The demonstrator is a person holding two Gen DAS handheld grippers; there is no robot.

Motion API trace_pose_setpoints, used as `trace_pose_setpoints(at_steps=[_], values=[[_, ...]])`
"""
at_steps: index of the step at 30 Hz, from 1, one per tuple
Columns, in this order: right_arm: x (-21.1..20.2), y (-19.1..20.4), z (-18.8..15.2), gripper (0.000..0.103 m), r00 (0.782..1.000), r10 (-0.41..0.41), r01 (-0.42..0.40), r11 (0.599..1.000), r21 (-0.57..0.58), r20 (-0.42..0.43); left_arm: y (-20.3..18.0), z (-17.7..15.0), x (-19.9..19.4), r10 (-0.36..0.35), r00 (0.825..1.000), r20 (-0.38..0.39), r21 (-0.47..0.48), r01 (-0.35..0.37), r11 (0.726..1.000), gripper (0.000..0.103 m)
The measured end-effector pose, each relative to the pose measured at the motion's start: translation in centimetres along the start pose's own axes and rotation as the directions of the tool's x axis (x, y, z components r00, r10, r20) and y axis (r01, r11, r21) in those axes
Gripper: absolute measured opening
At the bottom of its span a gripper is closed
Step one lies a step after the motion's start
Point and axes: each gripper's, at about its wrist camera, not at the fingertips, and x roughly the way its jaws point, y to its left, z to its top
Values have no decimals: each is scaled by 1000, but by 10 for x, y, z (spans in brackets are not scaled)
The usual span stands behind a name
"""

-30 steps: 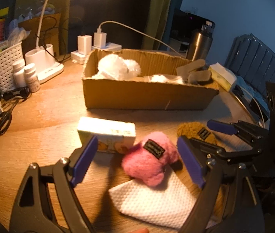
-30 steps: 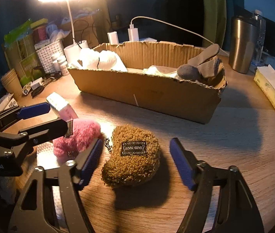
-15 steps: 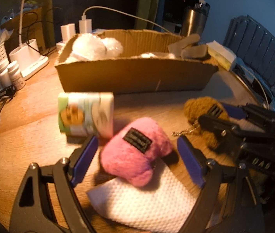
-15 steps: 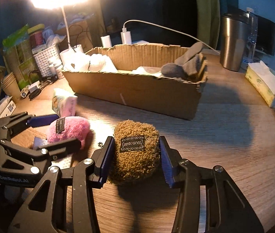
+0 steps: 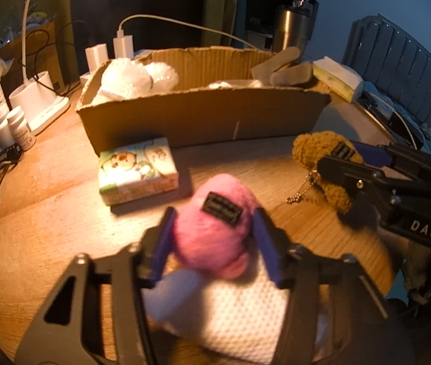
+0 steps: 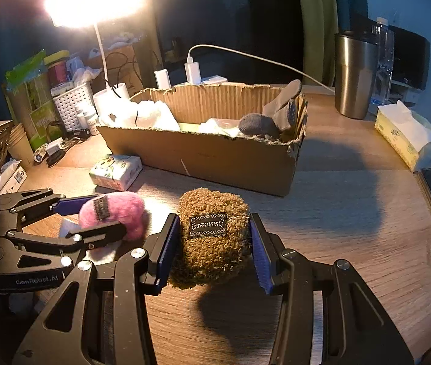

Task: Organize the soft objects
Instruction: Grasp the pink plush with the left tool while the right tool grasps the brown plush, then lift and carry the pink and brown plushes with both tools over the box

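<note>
The pink plush (image 5: pixel 212 237) is clamped between the just-closed jaws of the left gripper (image 5: pixel 214 243) above a white cloth (image 5: pixel 240 316) on the surface (image 6: pixel 352 228), while the brown plush (image 6: pixel 212 237) is held by the right gripper (image 6: pixel 212 246) before the cardboard box (image 6: pixel 215 158).

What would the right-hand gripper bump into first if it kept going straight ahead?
Likely the cardboard box's near wall, just beyond the brown plush that the right gripper holds, though depth is uncertain.
</note>
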Motion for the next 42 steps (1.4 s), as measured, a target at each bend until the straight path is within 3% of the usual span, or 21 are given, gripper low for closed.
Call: trace_pose_setpoints(at_steps=[10, 32, 42], values=[[-6, 4, 3, 48, 1000, -3, 4, 1000, -18, 18, 5, 1, -18, -30, 997, 74, -4, 31, 1000, 36], [-19, 15, 16, 48, 998, 6, -3, 999, -49, 59, 24, 19, -60, -38, 976, 213, -53, 50, 997, 36], [-29, 9, 36, 48, 993, 4, 2, 999, -51, 119, 24, 35, -78, -27, 956, 292, -43, 41, 998, 36]])
